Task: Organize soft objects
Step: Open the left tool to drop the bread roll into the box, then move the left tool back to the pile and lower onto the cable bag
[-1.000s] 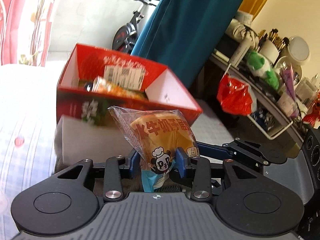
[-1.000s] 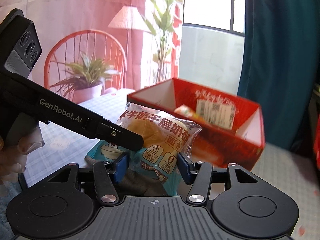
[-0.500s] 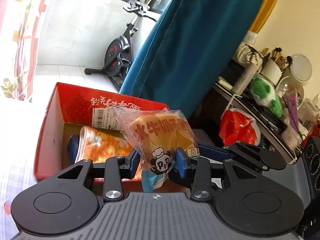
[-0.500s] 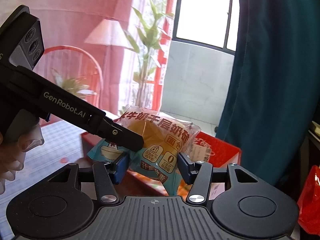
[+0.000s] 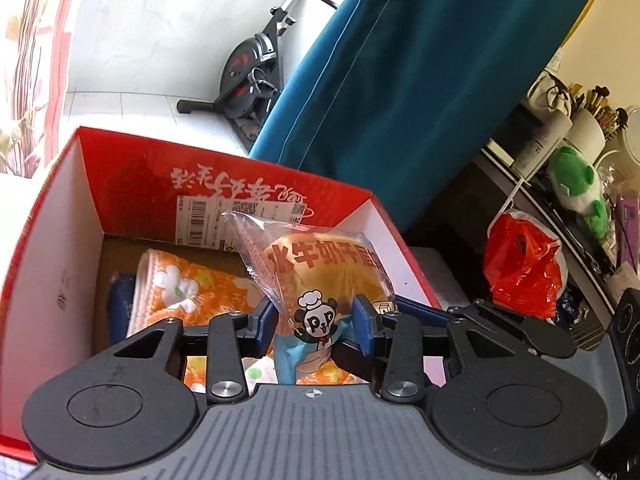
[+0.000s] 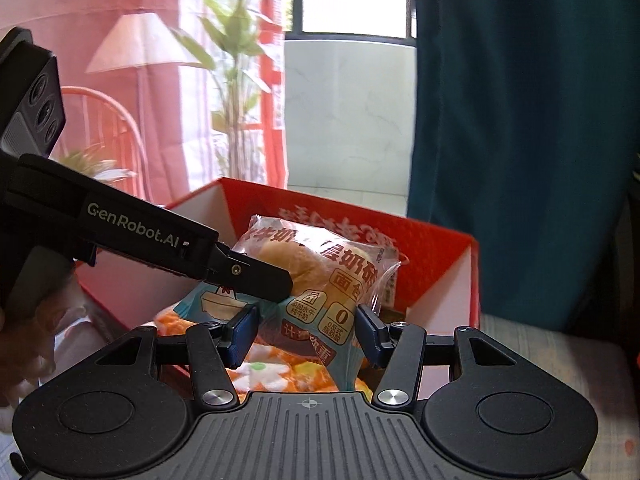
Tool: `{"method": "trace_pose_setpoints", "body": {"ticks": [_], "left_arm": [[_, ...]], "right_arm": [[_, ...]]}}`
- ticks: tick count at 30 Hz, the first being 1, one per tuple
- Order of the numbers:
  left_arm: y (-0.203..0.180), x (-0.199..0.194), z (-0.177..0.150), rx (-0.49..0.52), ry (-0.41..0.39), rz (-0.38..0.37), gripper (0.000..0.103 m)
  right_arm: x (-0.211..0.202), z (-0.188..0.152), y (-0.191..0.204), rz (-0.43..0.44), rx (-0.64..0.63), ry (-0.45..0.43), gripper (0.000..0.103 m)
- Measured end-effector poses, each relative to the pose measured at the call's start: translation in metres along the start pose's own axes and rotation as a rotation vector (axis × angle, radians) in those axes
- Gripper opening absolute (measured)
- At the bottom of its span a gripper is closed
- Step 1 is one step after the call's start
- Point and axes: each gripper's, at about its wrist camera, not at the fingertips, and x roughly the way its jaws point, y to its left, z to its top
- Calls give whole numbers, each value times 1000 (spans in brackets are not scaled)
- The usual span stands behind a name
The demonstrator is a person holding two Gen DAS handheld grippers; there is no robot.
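Both grippers' bread packet, now seemingly over red box

Background clutter, both wrist views
Exercise bike by teal curtain; red plastic bag, green plush toy on shelf; floor lamp, potted plant.

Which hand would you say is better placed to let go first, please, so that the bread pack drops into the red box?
Left, probably. The left tongs pinch only the thin bottom seal of the bread pack, above the orange towel inside the red box. The right tongs grip the pack's wider end and could steady it.
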Motion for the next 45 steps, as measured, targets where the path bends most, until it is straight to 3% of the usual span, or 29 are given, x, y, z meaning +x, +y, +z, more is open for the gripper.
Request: {"method": "trace_pose_setpoints", "body": {"ticks": [6, 14, 27, 45], "left_arm": [[-8, 5, -5, 43, 19, 68, 47], [-16, -45, -19, 82, -27, 158, 49], [-23, -131, -92, 84, -35, 275, 53], [-13, -180, -175, 48, -25, 355, 53]], "right_arm": [[4, -9, -3, -31, -7, 20, 54], [-33, -16, 15, -29, -21, 11, 55], [-118, -61, 59, -5, 33, -6, 55], [-166, -123, 98, 5, 85, 37, 55]]}}
